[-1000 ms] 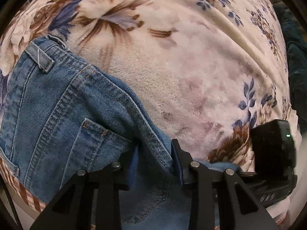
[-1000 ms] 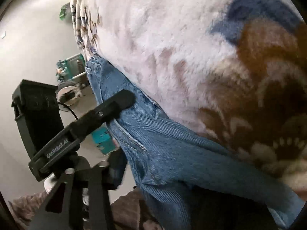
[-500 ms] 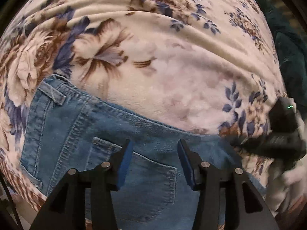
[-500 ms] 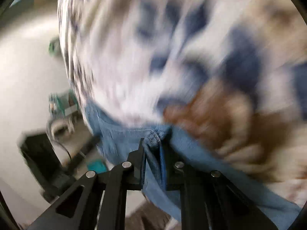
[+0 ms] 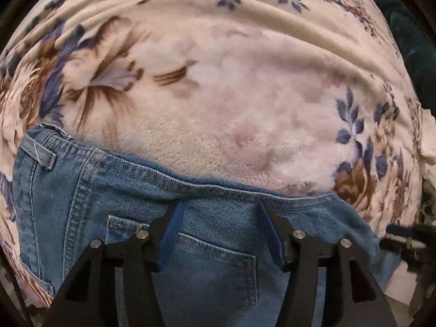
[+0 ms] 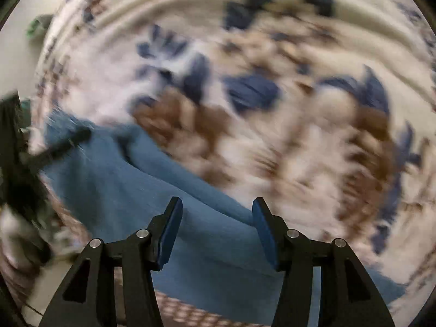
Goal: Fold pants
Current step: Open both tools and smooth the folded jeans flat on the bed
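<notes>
Blue jeans (image 5: 109,204) lie on a cream floral blanket (image 5: 245,95), with a back pocket and a belt loop facing up. My left gripper (image 5: 220,204) hovers over the pocket, pointing down. Its jaws are opening and the pads do not press the denim. The right wrist view is blurred by motion. There my right gripper (image 6: 217,201) stands above a smooth stretch of the jeans (image 6: 130,185), its jaws opening with nothing pinched. The left gripper's black body (image 6: 21,163) shows at that view's left edge, and the right gripper's tip (image 5: 406,241) at the left view's right edge.
Dark green fabric (image 5: 414,41) lies beyond the blanket at the upper right. A pale floor (image 6: 16,54) with a small green object (image 6: 36,26) is off the blanket's left edge. Brown checked cloth (image 6: 185,310) shows under the jeans' near edge.
The left jaws have spread and let go of the denim edge, which now lies flat. The right gripper pinched a denim fold half a second ago, has released it and swung upward.
</notes>
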A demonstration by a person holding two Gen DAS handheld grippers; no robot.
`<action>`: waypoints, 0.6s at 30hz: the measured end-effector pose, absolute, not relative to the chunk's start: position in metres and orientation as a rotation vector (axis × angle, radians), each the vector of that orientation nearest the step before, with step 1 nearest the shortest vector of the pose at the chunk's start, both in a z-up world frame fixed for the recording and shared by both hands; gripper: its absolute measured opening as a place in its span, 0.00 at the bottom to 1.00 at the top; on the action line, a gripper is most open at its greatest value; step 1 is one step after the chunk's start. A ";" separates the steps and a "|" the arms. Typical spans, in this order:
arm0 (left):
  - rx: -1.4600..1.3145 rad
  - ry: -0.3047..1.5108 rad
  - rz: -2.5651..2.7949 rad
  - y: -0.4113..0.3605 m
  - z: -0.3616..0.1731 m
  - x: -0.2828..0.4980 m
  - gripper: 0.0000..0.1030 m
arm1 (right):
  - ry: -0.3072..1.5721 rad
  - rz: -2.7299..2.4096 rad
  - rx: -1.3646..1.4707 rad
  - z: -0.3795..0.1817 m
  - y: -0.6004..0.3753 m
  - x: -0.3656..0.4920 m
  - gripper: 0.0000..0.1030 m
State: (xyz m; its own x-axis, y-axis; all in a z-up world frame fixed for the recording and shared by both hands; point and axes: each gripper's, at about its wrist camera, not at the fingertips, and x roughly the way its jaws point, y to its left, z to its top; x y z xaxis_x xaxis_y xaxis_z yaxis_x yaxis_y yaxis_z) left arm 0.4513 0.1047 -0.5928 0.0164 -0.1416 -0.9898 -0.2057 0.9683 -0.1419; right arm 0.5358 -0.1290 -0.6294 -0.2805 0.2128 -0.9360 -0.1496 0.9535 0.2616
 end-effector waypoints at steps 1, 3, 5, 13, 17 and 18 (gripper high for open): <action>-0.262 1.558 0.049 0.102 -0.592 0.452 0.56 | 1.839 0.360 0.062 -0.632 -0.137 0.528 0.55; -0.236 1.550 0.049 0.097 -0.591 0.451 0.56 | 1.876 0.371 0.079 -0.639 -0.146 0.514 0.54; -0.224 1.542 0.049 0.094 -0.590 0.450 0.56 | 1.870 0.386 0.066 -0.644 -0.152 0.503 0.33; -0.260 1.477 0.029 0.079 -0.555 0.445 0.56 | 1.763 0.140 0.232 -0.652 -0.191 0.497 0.02; -0.250 1.512 -0.072 0.042 -0.567 0.450 0.56 | 1.745 0.059 0.352 -0.664 -0.199 0.488 0.03; -0.224 1.520 -0.084 0.030 -0.574 0.454 0.56 | 1.737 0.041 0.377 -0.663 -0.210 0.489 0.03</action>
